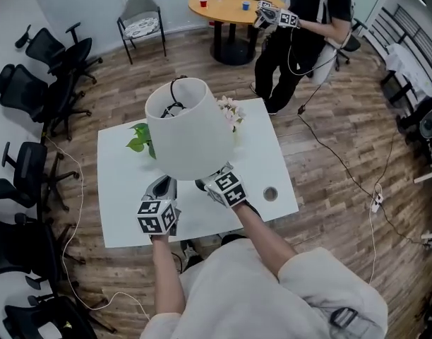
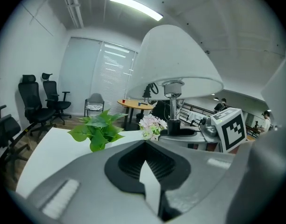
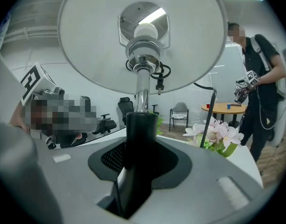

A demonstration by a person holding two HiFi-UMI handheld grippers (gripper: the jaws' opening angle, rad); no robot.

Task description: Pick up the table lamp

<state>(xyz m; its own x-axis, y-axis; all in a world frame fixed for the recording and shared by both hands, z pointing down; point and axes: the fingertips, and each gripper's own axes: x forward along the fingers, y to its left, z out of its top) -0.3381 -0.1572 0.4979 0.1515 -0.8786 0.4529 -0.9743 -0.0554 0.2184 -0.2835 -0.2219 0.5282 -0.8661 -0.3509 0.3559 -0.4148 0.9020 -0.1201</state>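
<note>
The table lamp has a big white shade [image 1: 188,129] and a chrome rod over a black stem [image 3: 139,139]. My right gripper [image 3: 133,171] is shut on that black stem, just under the shade, whose open underside and bulb fill the right gripper view. In the head view the right gripper [image 1: 207,183] pokes out from below the shade, which hides the lamp's base. My left gripper [image 1: 164,191] hovers just left of it over the white table [image 1: 124,217], jaws together with nothing between them. From the left gripper view the lamp shade [image 2: 173,64] stands ahead to the right.
A green leafy plant [image 1: 140,138] and pale pink flowers [image 1: 231,111] stand on the table behind the lamp. A round cable hole [image 1: 270,193] is near the table's right edge. Another person [image 1: 301,34] stands by a round wooden table [image 1: 230,2]. Office chairs [image 1: 32,90] line the left.
</note>
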